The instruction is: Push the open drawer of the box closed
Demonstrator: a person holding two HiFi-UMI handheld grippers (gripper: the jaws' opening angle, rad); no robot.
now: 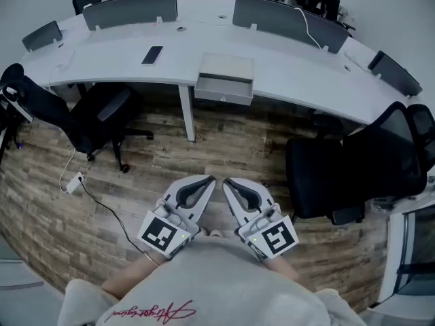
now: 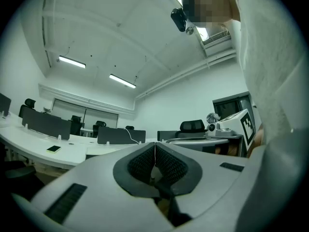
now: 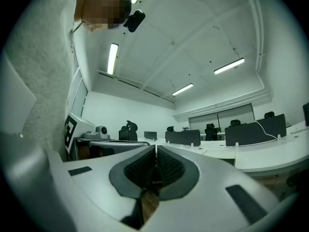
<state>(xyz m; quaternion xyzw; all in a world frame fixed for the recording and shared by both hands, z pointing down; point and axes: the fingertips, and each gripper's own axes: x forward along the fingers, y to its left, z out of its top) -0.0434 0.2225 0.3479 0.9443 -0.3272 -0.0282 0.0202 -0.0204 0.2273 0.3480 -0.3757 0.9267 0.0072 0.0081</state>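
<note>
**Head view: both grippers tucked in at the chest, box well out ahead**

Head view, looking down. Left gripper & right gripper are side by side against the person's shirt, tips angled toward each other, nearly touching. Both point up-frame at the desk.

Straight ahead of the fingertips, well apart from them across a stretch of wood floor, sits the box on the desk's near edge. Its drawer is pulled out toward the person, front panel overhanging the edge. So: open, nothing touching it.

Left gripper view: the ribbed pads are pressed together, nothing between. Right gripper view: same, pads closed tip to tip, nothing held.

Ahead & left of the tips, a phone lies flat on the desk top. Black chair is off to the left of the fingers, w/ another black chair just beside the right gripper's outer side. A cable trails over the floor left of the left gripper.
</note>
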